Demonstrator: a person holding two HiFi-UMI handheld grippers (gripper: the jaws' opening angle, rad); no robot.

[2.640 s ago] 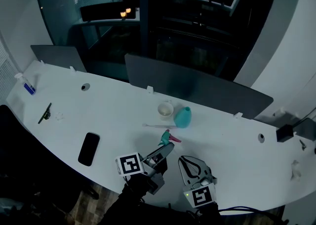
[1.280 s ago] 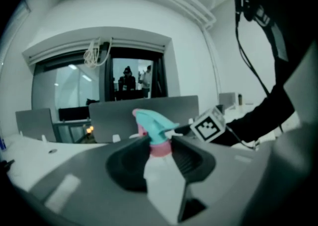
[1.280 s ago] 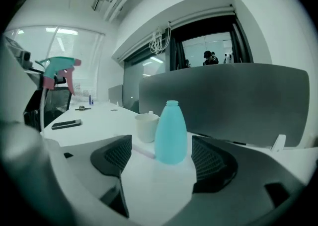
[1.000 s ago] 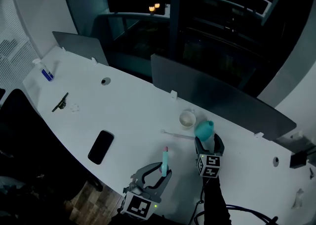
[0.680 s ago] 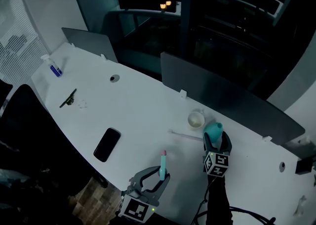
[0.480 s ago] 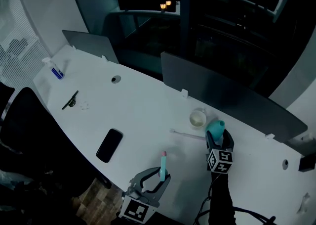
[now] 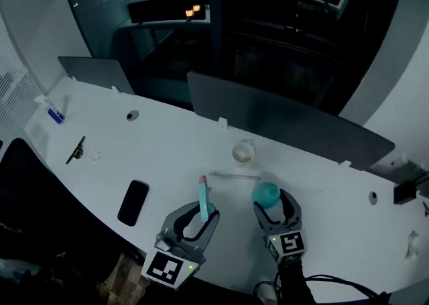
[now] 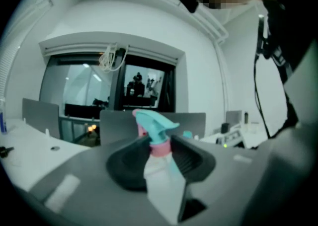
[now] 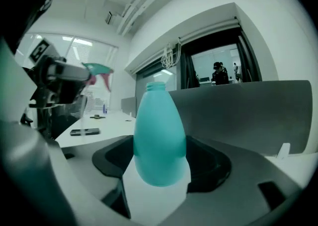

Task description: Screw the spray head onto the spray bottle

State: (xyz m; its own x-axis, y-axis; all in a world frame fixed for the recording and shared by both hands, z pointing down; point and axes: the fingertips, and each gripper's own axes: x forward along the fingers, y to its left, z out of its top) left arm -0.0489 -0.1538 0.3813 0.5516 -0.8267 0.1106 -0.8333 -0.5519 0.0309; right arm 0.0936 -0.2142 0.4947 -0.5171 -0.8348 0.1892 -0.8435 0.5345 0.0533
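The teal spray head [image 8: 155, 125] with its pink collar stands upright between the jaws of my left gripper [image 8: 159, 154], which is shut on it below the collar. In the head view that gripper [image 7: 200, 215] is near the table's front edge, with the spray head [image 7: 203, 196] sticking up from it. My right gripper [image 9: 159, 159] is shut on the lower body of the teal bottle [image 9: 159, 138], which stands upright with its neck open. The bottle [image 7: 265, 193] and the right gripper [image 7: 273, 206] are just right of the left gripper, apart from it.
On the white table [image 7: 154, 143] lie a thin white tube [image 7: 234, 176], a white cup [image 7: 243, 151], a black phone [image 7: 133, 202], a dark tool [image 7: 75, 151] and a small spray bottle [image 7: 50, 110]. Grey divider panels [image 7: 281, 123] line the far edge.
The right gripper has carried the bottle away from the cup, nearer to me and beside the left gripper. The left gripper has lifted the spray head a little. Both grips are unchanged.
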